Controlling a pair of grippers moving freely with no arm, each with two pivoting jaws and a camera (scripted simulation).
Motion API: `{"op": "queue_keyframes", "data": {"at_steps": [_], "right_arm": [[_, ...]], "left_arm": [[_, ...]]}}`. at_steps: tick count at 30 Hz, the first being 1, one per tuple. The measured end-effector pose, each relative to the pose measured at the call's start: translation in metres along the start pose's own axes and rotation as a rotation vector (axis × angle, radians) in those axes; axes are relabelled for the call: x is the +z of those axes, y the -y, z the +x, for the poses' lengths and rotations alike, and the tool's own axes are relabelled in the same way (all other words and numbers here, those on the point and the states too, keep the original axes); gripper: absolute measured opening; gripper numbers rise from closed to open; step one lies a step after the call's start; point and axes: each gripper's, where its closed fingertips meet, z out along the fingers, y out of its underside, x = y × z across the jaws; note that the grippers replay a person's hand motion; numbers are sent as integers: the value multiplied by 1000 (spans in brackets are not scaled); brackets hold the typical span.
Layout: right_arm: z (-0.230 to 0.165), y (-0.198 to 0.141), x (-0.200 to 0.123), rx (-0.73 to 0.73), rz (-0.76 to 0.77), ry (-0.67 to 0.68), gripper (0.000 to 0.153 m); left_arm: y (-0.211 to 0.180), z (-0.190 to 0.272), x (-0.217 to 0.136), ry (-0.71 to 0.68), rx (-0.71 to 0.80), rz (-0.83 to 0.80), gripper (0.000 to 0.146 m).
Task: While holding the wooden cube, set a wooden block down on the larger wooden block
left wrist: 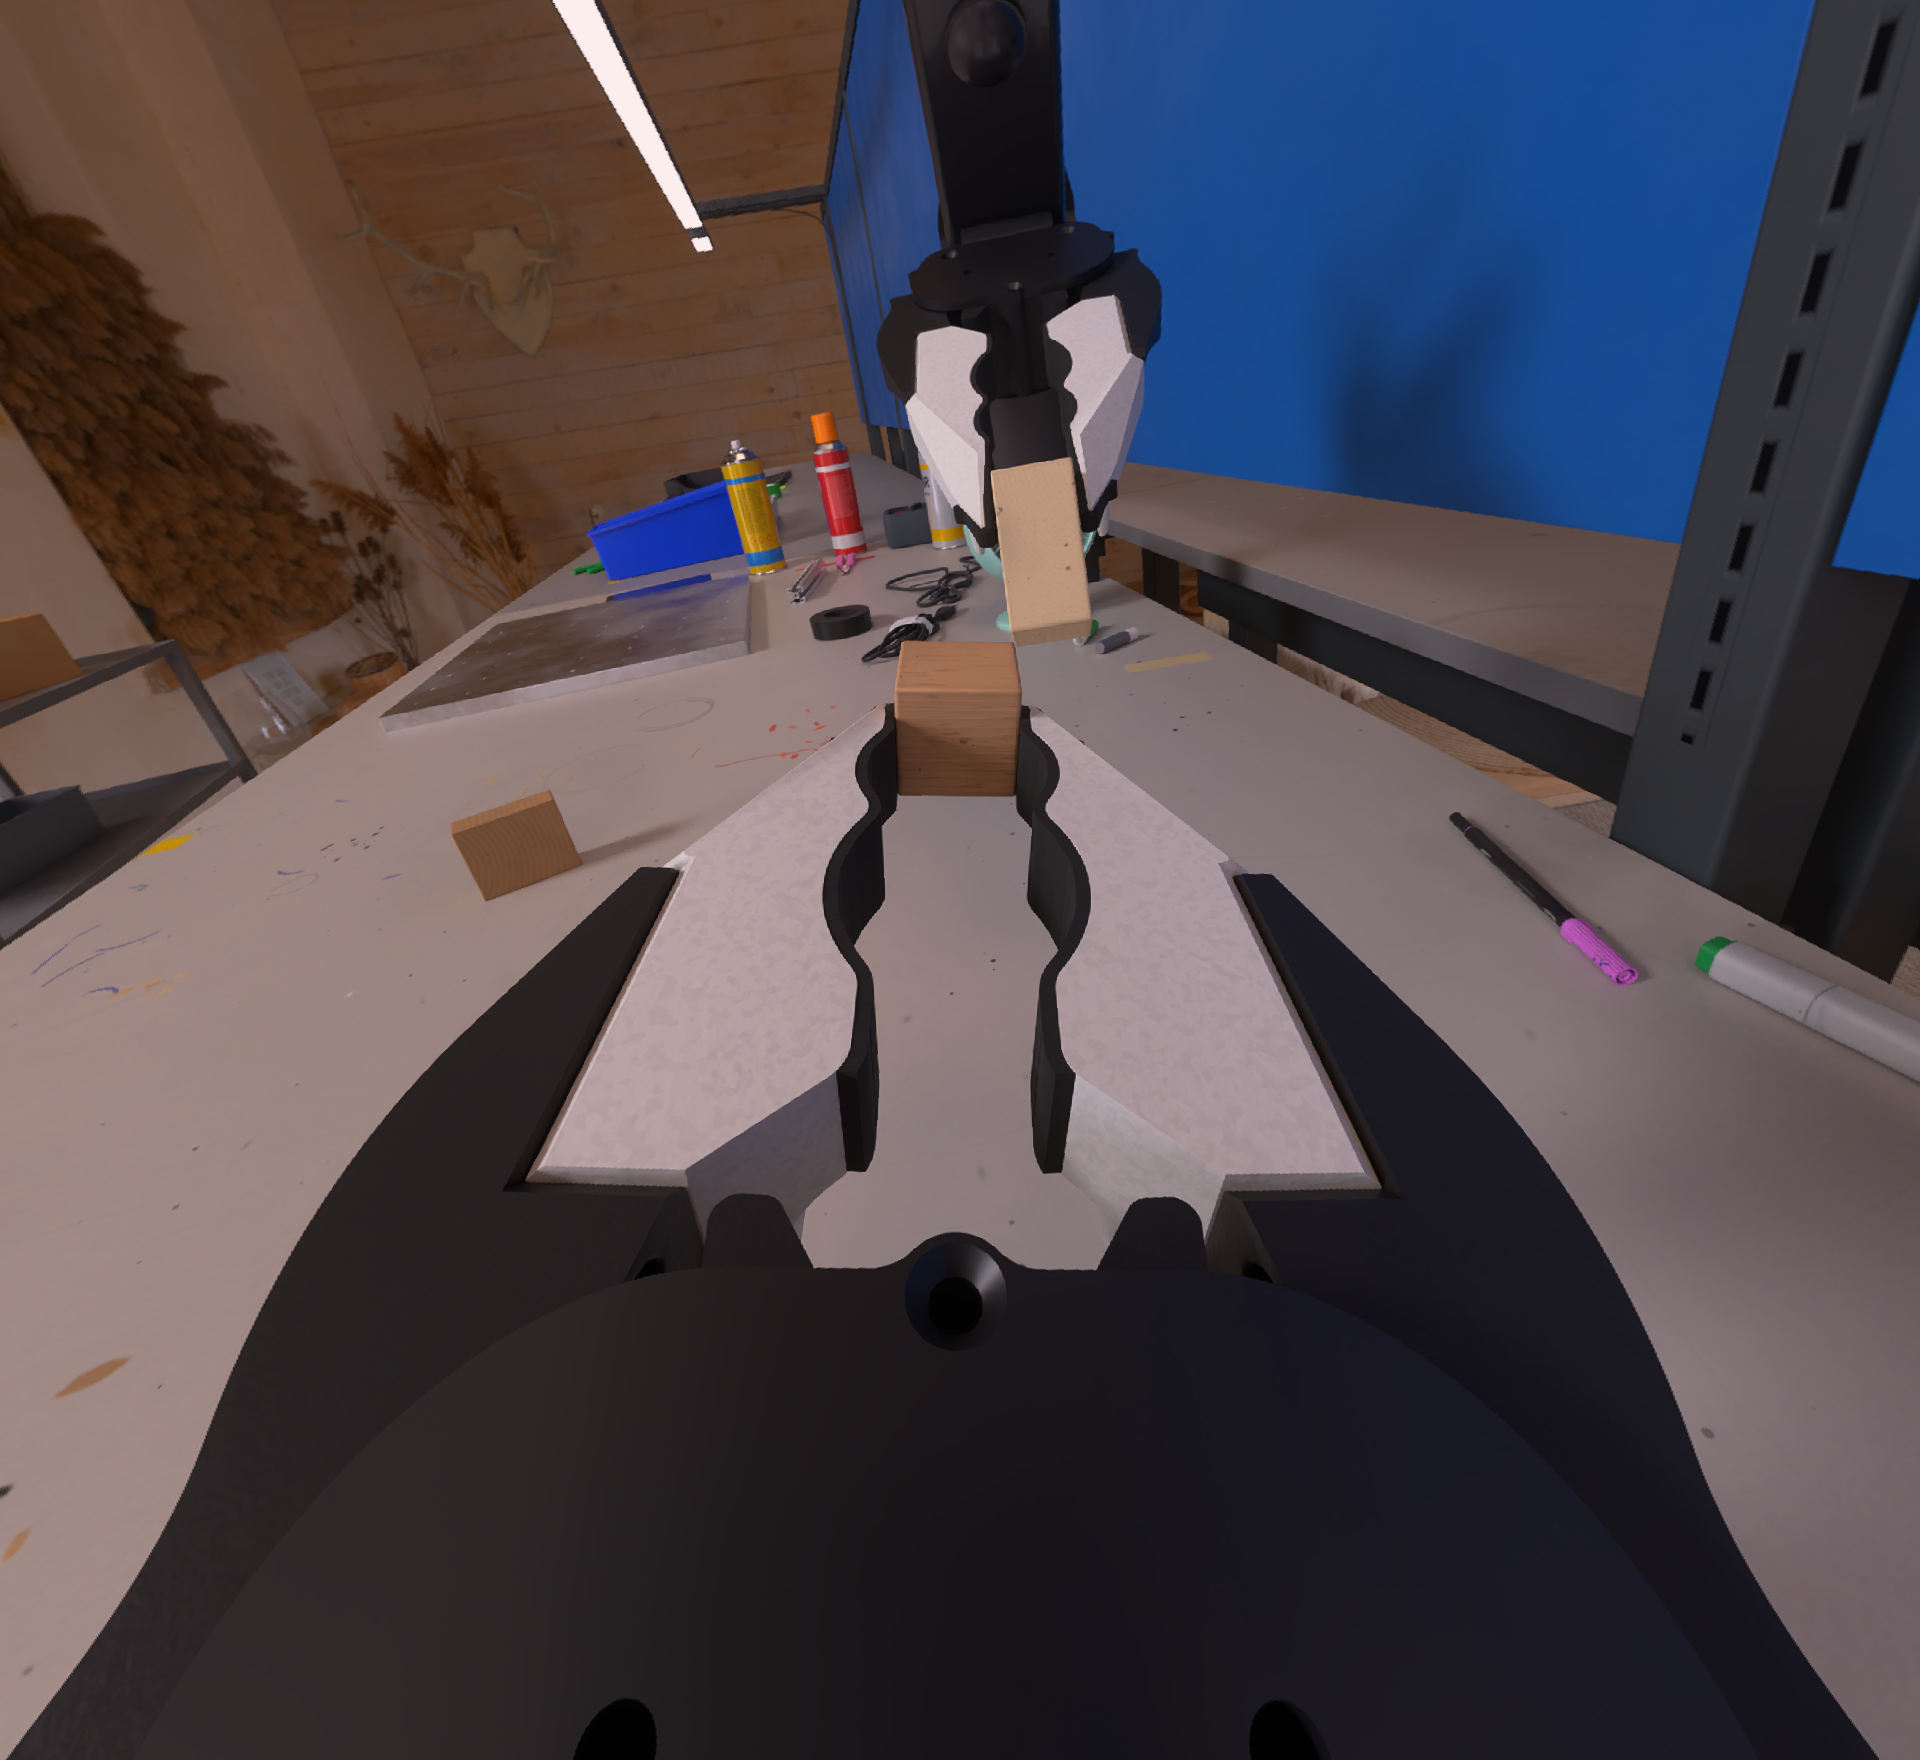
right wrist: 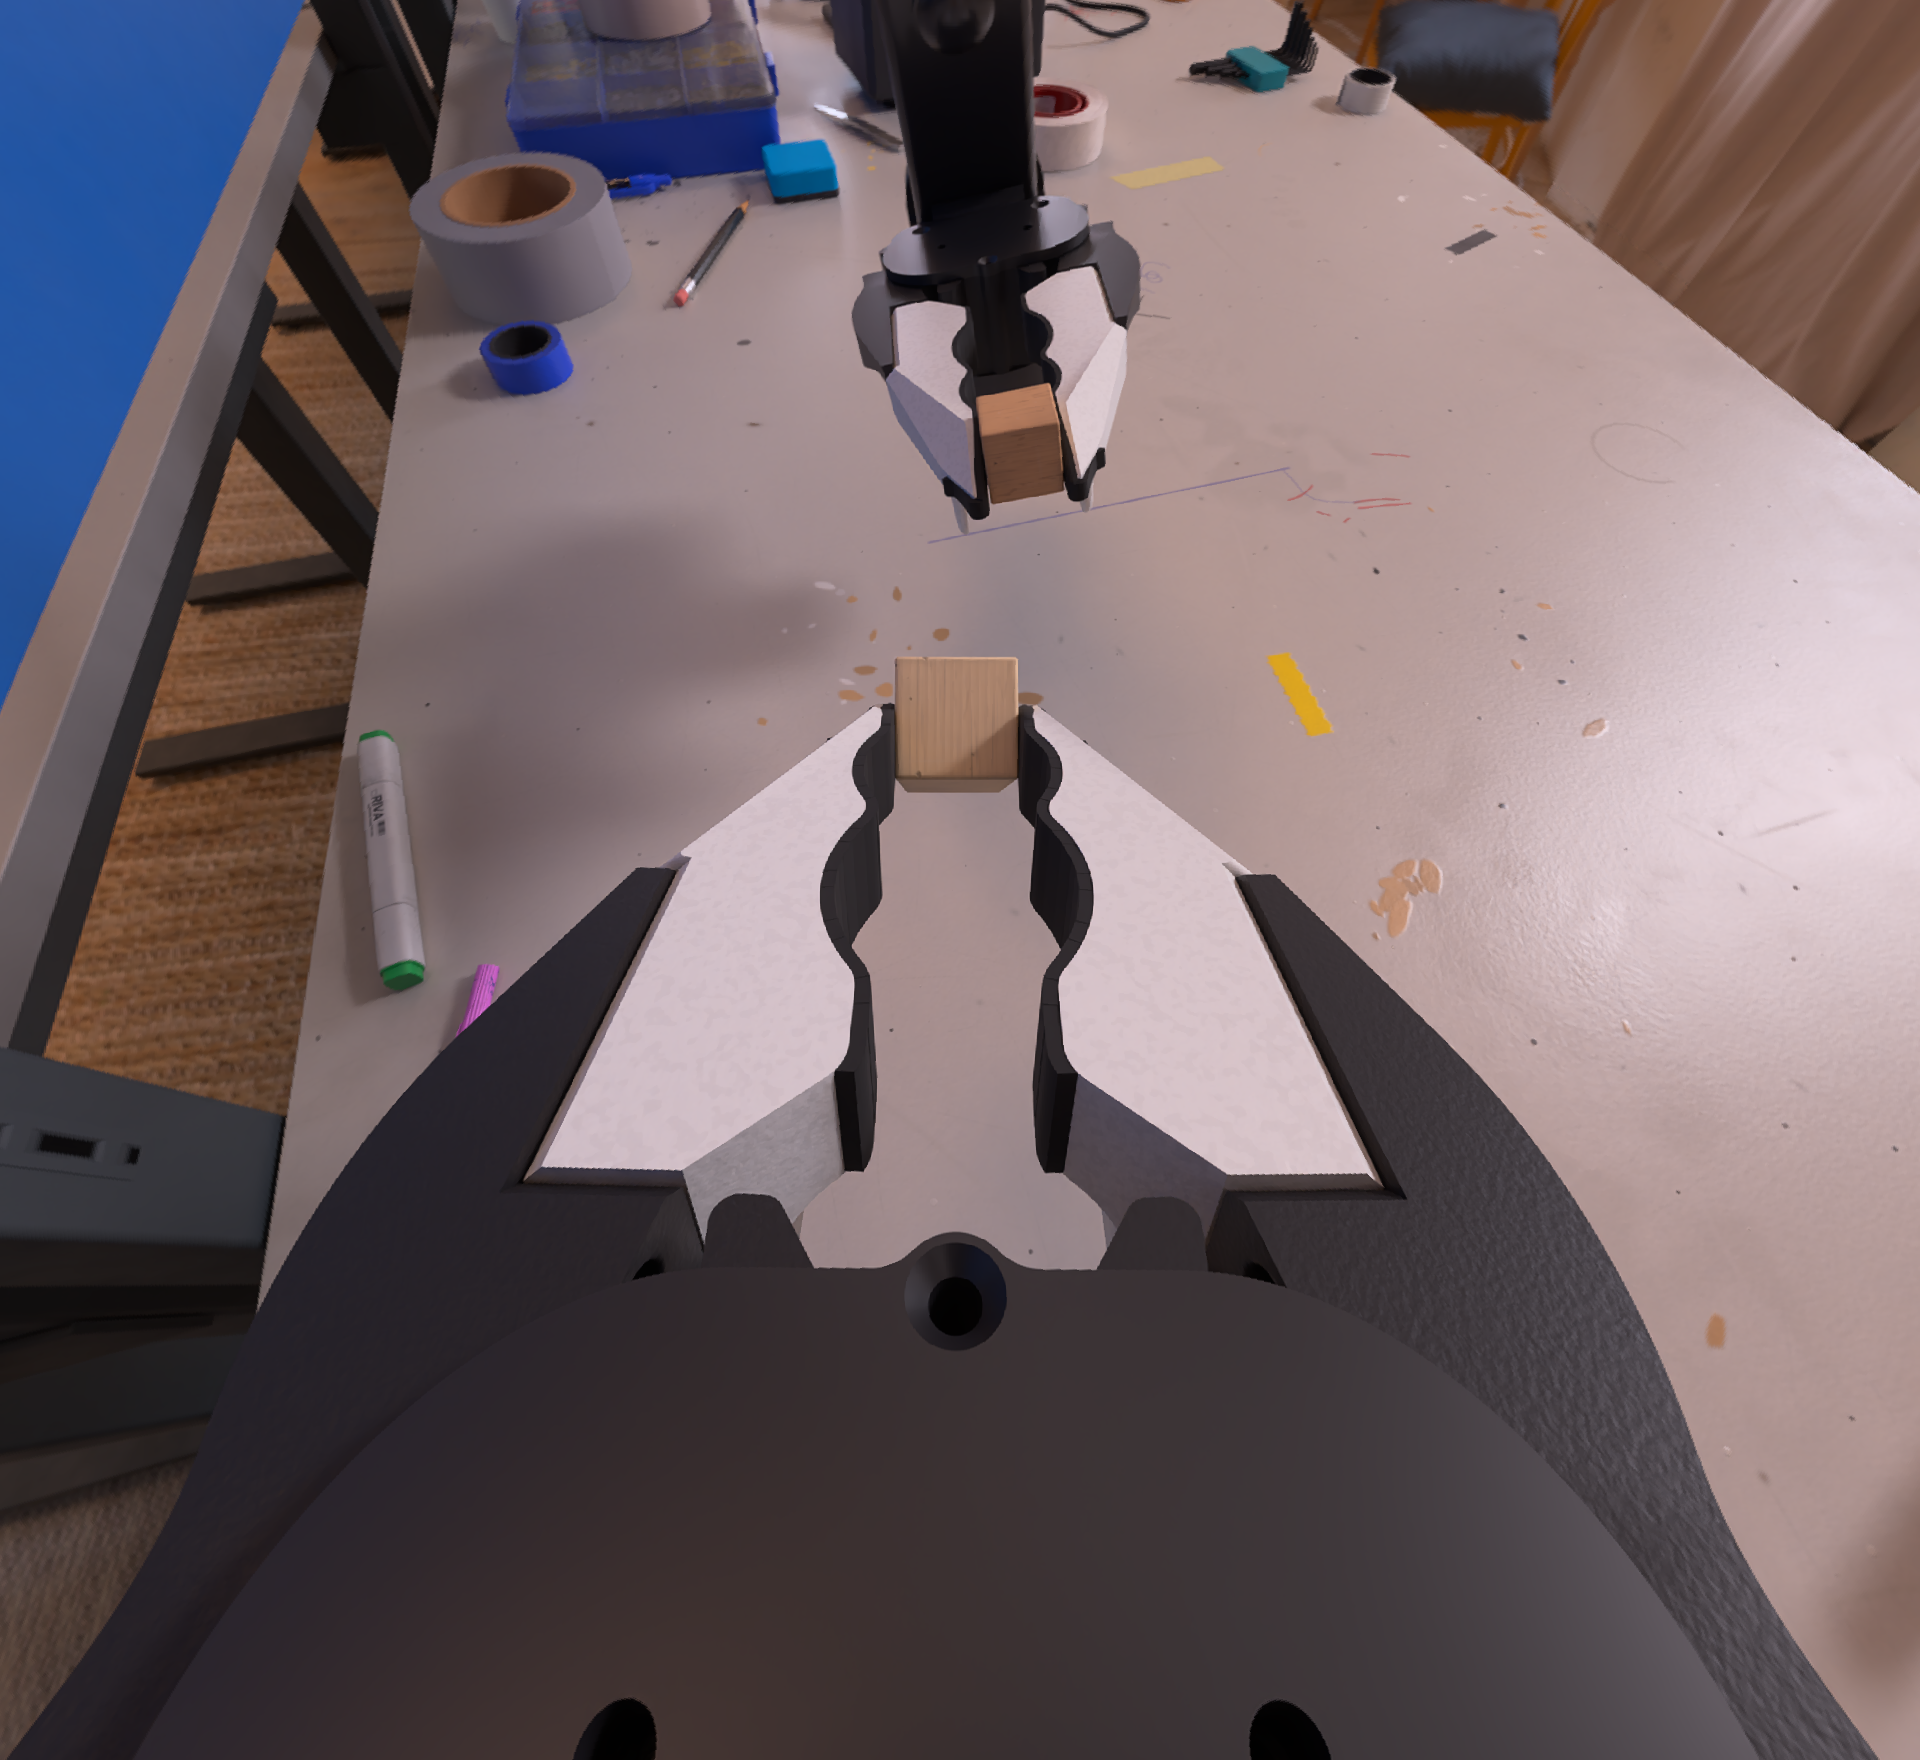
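My left gripper (left wrist: 956,718) is shut on a brown wooden cube (left wrist: 956,744) and holds it above the table. My right gripper (right wrist: 956,718) is shut on a pale wooden block (right wrist: 956,734), also held in the air. In the left wrist view the right gripper (left wrist: 1031,505) hangs ahead with its long pale block (left wrist: 1041,557) pointing down. In the right wrist view the left gripper (right wrist: 1023,492) faces me with the cube (right wrist: 1021,453). The larger wooden block (left wrist: 514,843) lies flat on the table to the left of my left gripper, apart from both grippers. It does not show in the right wrist view.
A metal plate (left wrist: 592,661), a blue bin (left wrist: 665,531), spray cans (left wrist: 836,489) and cables (left wrist: 930,588) lie beyond. A purple pen (left wrist: 1548,900) and a green-capped marker (right wrist: 387,863) lie near the table edge. Tape rolls (right wrist: 520,240) and a blue parts box (right wrist: 644,84) stand farther off.
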Motion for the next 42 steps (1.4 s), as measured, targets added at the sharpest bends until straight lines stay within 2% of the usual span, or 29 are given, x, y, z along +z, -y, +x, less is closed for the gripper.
{"op": "queue_keyframes", "data": {"at_steps": [11,22,26,32,37,42], "right_arm": [[-6,-7,8,56,112,2,23],[-7,-2,15,19,69,-2,23],[-3,-4,15,37,55,-3,23],[0,-4,16,47,88,-9,23],[1,2,21,48,135,15,23],[8,0,25,73,143,0,23]], "left_arm": [[6,2,-2,3,6,44,21],[7,-1,-3,16,-29,94,21],[5,-5,-2,62,-18,92,21],[3,-8,-2,61,-87,77,21],[10,-8,-11,30,-103,149,21],[4,-13,-14,63,-77,122,21]]}}
